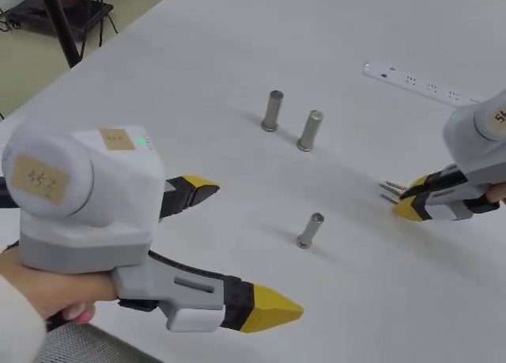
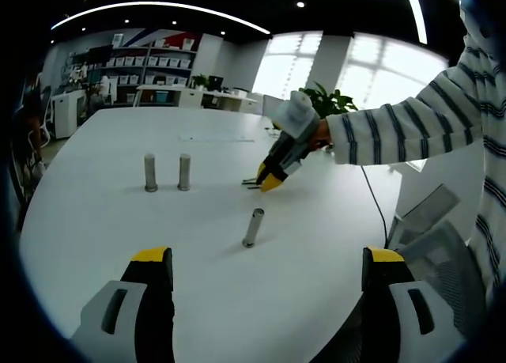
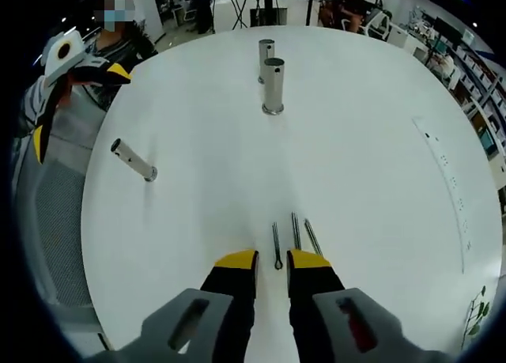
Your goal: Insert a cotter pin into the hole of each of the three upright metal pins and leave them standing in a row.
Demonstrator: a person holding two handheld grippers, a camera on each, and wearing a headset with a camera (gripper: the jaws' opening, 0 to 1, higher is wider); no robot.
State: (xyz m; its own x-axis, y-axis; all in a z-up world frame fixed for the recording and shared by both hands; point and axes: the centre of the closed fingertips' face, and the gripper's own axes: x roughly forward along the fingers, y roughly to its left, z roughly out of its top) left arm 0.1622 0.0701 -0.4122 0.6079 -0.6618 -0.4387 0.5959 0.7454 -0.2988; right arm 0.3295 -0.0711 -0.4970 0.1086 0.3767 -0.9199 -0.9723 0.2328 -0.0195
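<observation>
Three metal pins stand on the white table: two close together at the back [image 1: 273, 110] [image 1: 310, 130] and one alone nearer to me [image 1: 310, 229]. Three cotter pins [image 3: 295, 235] lie side by side on the table, just past my right gripper [image 3: 273, 262]. Its jaws are a narrow gap apart, and the looped end of the left cotter pin [image 3: 277, 248] lies between the tips. In the head view the right gripper [image 1: 411, 201] sits low at the right by the cotter pins [image 1: 391, 190]. My left gripper [image 1: 241, 248] hovers wide open and empty at the lower left, short of the lone pin [image 2: 253, 227].
A white power strip [image 1: 419, 82] lies at the table's far right. The table edge and a grey chair [image 3: 55, 213] are on my side. A striped sleeve [image 2: 411, 130] reaches in behind the right gripper. Desks and shelves stand far beyond the table.
</observation>
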